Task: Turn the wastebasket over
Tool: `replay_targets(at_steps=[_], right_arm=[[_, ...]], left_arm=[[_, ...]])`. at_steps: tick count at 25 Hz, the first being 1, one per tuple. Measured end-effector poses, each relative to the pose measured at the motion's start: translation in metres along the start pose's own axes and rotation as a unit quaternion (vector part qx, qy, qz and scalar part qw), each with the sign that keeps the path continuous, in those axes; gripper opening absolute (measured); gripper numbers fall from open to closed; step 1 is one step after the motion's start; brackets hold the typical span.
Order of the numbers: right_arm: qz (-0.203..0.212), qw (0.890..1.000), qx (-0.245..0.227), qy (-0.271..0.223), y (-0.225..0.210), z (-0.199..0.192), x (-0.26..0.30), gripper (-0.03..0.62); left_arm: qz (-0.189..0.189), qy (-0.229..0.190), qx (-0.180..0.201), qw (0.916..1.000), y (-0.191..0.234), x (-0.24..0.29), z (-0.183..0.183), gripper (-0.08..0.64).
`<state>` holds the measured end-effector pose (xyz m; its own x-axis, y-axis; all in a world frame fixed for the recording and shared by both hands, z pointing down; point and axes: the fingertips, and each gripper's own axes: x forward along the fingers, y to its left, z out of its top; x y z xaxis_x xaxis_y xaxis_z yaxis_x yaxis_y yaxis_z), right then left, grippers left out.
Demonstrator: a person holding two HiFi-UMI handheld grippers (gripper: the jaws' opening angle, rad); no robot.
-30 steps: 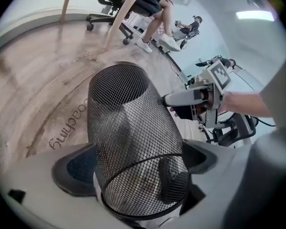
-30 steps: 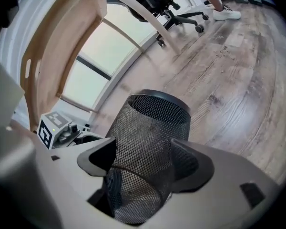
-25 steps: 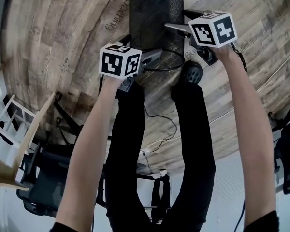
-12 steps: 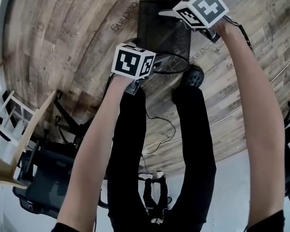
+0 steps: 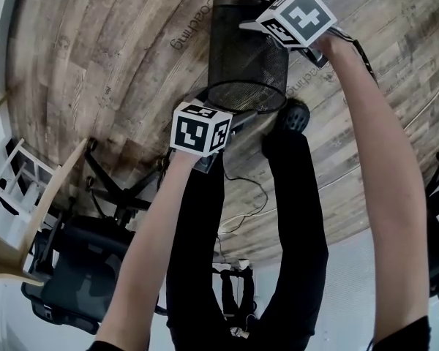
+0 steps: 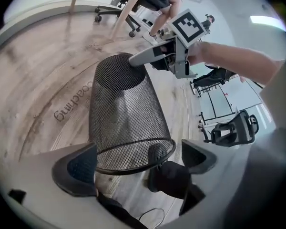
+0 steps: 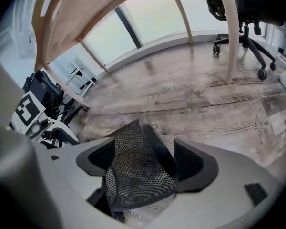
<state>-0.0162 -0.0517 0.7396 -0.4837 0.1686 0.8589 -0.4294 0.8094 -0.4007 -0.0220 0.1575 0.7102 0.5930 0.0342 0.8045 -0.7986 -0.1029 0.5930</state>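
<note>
The black wire-mesh wastebasket (image 5: 247,53) hangs tilted over the wooden floor. Its closed base points away from me and its open rim (image 5: 245,96) faces me. My right gripper (image 5: 254,23) is at the far end, shut on the edge of the base. In the right gripper view the mesh wall (image 7: 133,161) fills the gap between the jaws of the right gripper (image 7: 145,163). My left gripper (image 5: 230,123) is open just short of the rim. In the left gripper view the ring of the rim (image 6: 133,157) lies ahead of the wide-apart jaws of the left gripper (image 6: 138,162), with no grip on it.
My black shoe (image 5: 293,113) stands right under the rim, with a thin cable (image 5: 241,196) on the floor by my legs. An office chair (image 5: 80,284) and a light wooden chair (image 5: 29,225) stand at the left. More chair legs (image 7: 231,37) show behind the basket.
The right gripper has carried the basket's base up and away, tilting the basket so its rim faces me. The left gripper has come off the rim and drawn back towards me.
</note>
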Motion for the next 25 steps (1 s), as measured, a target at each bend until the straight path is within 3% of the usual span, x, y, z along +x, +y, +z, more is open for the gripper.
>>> replay_targets(at_steps=[8,14,19,25], right_arm=[[-0.007,1.0,0.001,0.0,0.0,0.003,0.002,0.382],[0.002,1.0,-0.013,-0.003,0.011,0.002,0.007,0.382],[0.007,0.999,-0.036,-0.011,0.019,0.004,0.012,0.382],[0.012,0.999,-0.033,-0.009,0.019,0.002,0.012,0.382]], left_arm=[[0.027,0.044,-0.034,0.9981,0.009,0.023,-0.006,0.552],[-0.011,0.116,-0.053,0.9917,0.016,0.03,-0.018,0.56],[-0.022,0.089,-0.058,0.9941,0.018,0.029,-0.02,0.558],[-0.014,0.095,-0.06,0.9936,0.017,0.03,-0.021,0.558]])
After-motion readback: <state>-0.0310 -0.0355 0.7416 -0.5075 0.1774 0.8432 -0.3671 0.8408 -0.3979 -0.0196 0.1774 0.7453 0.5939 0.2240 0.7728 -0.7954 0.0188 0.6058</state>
